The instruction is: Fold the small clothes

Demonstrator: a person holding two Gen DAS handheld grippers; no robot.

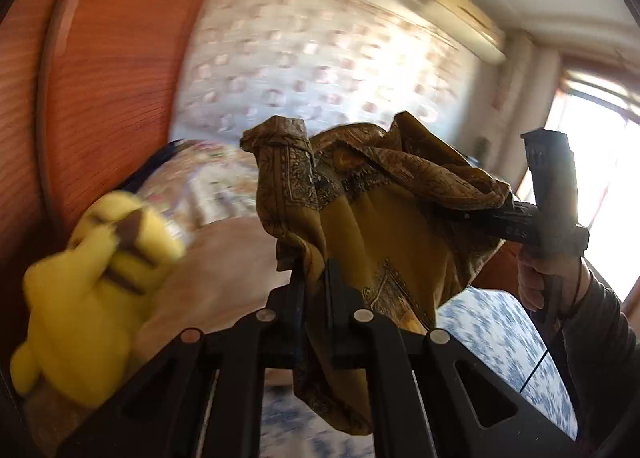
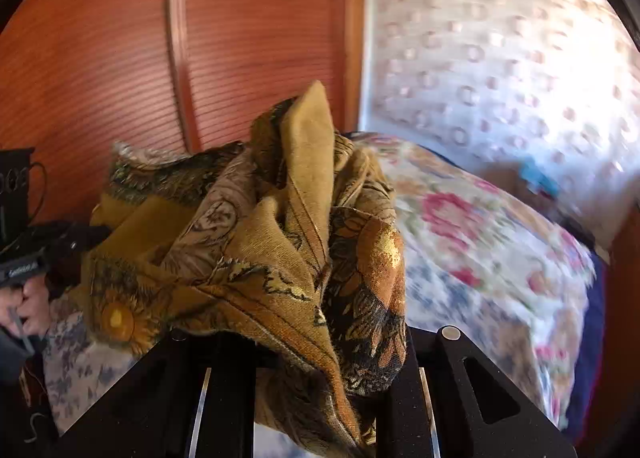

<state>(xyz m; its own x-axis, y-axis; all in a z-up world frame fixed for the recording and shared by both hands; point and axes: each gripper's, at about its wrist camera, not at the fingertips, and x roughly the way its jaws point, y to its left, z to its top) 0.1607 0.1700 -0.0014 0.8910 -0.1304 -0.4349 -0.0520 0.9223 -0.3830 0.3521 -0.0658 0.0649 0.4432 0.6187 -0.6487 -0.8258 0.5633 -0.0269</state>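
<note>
A mustard-yellow patterned cloth [image 1: 372, 218] hangs bunched in the air between my two grippers. My left gripper [image 1: 314, 278] is shut on one edge of it, the fabric pinched between the narrow black fingers. My right gripper shows in the left wrist view [image 1: 516, 214] at the right, held by a hand, with the cloth's other end at its tip. In the right wrist view the cloth [image 2: 280, 238] drapes over my right gripper [image 2: 320, 354] and hides its fingertips. The left gripper [image 2: 52, 246] shows there at the far left.
A yellow plush toy [image 1: 92, 290] sits at the left on the bed. The bed has a floral cover [image 2: 480, 250] and a blue-white patterned sheet [image 1: 492, 342]. An orange wooden wardrobe [image 2: 120, 58] stands behind. A bright window [image 1: 592, 178] is at the right.
</note>
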